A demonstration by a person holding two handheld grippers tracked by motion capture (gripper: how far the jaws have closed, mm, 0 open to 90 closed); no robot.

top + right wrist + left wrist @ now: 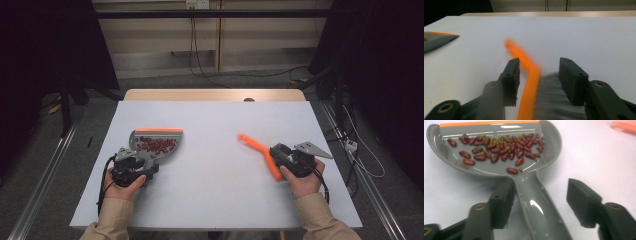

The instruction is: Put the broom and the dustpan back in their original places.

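Two grippers, one in each of a person's hands, work at a white table set before a wall hung with cables. At the table's left, the left gripper stands with its jaws apart around the handle of a grey dustpan. In the left gripper view the handle runs up between the jaws; the left pad sits just beside it, whether touching cannot be told, while the right pad stands clear with bare table between. The dustpan lies flat on the table, its orange-edged lip turned away from the person, and its scoop holds a scatter of red beans mixed with small green ones.

At the table's right, well apart from the dustpan, the right gripper has its jaws parted astride an orange brush. In the right gripper view the brush is blurred: its bent handle rises between the jaws, close to the left pad, and its dark bristles smear toward the right pad. Neither pad can be seen pressing on it. In the high view the brush angles up and to the left from the gripper, handle tip pointing toward the table's middle. A corner of the dustpan shows at the left edge of the right gripper view.
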